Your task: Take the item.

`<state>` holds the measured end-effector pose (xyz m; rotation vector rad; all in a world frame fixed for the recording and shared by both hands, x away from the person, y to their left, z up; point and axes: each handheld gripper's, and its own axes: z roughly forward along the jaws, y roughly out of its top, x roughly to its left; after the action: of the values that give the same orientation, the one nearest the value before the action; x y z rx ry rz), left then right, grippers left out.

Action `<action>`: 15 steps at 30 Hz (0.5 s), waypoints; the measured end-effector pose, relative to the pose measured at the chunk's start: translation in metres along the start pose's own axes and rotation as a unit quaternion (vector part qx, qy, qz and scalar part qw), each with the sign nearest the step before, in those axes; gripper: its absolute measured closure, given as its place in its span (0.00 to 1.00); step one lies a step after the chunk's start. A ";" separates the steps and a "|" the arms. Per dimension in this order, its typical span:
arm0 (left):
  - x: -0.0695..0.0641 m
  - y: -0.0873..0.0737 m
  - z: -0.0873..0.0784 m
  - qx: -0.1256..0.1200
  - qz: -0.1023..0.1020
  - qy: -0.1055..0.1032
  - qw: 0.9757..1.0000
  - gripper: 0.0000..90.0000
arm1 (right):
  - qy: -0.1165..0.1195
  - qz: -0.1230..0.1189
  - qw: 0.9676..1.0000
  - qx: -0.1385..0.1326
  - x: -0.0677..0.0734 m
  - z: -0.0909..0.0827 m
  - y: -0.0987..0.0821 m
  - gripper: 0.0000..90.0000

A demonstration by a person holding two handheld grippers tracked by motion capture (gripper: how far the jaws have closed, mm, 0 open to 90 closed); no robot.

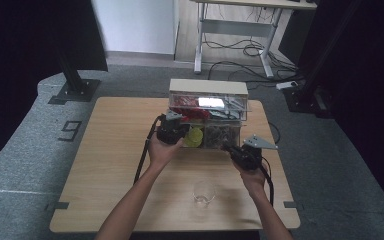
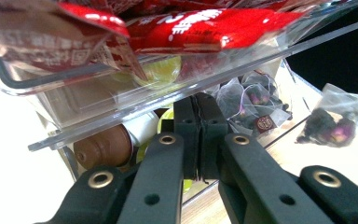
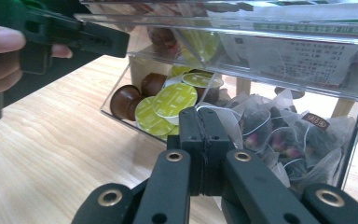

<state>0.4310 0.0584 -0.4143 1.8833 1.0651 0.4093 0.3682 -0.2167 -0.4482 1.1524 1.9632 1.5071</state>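
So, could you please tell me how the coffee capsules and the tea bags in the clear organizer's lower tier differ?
The coffee capsules are rigid little cups, brown with lime-green foil lids; the tea bags are soft, see-through mesh pouches with dark dried contents and strings. The capsules fill the compartment nearer the left tongs, the tea bags the one before the right tongs. Both lie loosely heaped in the clear organizer.

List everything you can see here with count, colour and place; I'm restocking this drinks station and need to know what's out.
Organiser: one, clear with beige top, far middle of the table.
Red sachets: several, upper tray.
Coffee capsules: several, brown with yellow-green lids, lower left compartment.
Tea bags: several, clear mesh with dark contents, lower right compartment.
Glass: one, clear, near edge of the table.
Table: one, light wood.
Desk: one, white legs, beyond the table.
Left gripper: black, fingers together, at the capsules.
Right gripper: black, fingers together, at the tea bags.
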 end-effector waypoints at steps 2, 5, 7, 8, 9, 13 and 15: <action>0.000 0.000 0.000 0.001 0.001 0.000 1.000 0.98 | 0.003 -0.002 1.000 -0.003 0.002 -0.003 -0.001 0.98; 0.001 0.000 0.001 0.001 -0.002 0.001 1.000 0.98 | 0.006 -0.005 1.000 -0.005 0.005 -0.007 -0.002 0.98; 0.001 0.000 0.000 0.001 -0.002 0.001 1.000 0.98 | 0.007 -0.004 1.000 -0.007 0.005 -0.009 -0.003 0.98; 0.001 0.000 0.000 0.001 -0.002 0.001 1.000 0.98 | 0.007 -0.004 1.000 -0.007 0.005 -0.011 -0.003 0.98; 0.001 0.000 0.000 0.002 -0.001 0.001 1.000 0.98 | 0.008 -0.004 1.000 -0.009 0.006 -0.013 -0.003 0.98; 0.001 0.000 0.000 0.002 0.000 0.002 1.000 0.98 | 0.011 -0.006 1.000 -0.013 0.007 -0.018 -0.004 0.98; 0.000 0.001 0.000 0.002 0.000 0.002 1.000 0.98 | 0.014 -0.007 1.000 -0.015 0.009 -0.021 -0.004 0.98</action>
<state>0.4317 0.0585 -0.4139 1.8867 1.0704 0.4109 0.3462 -0.2220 -0.4439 1.1091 1.9566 1.5478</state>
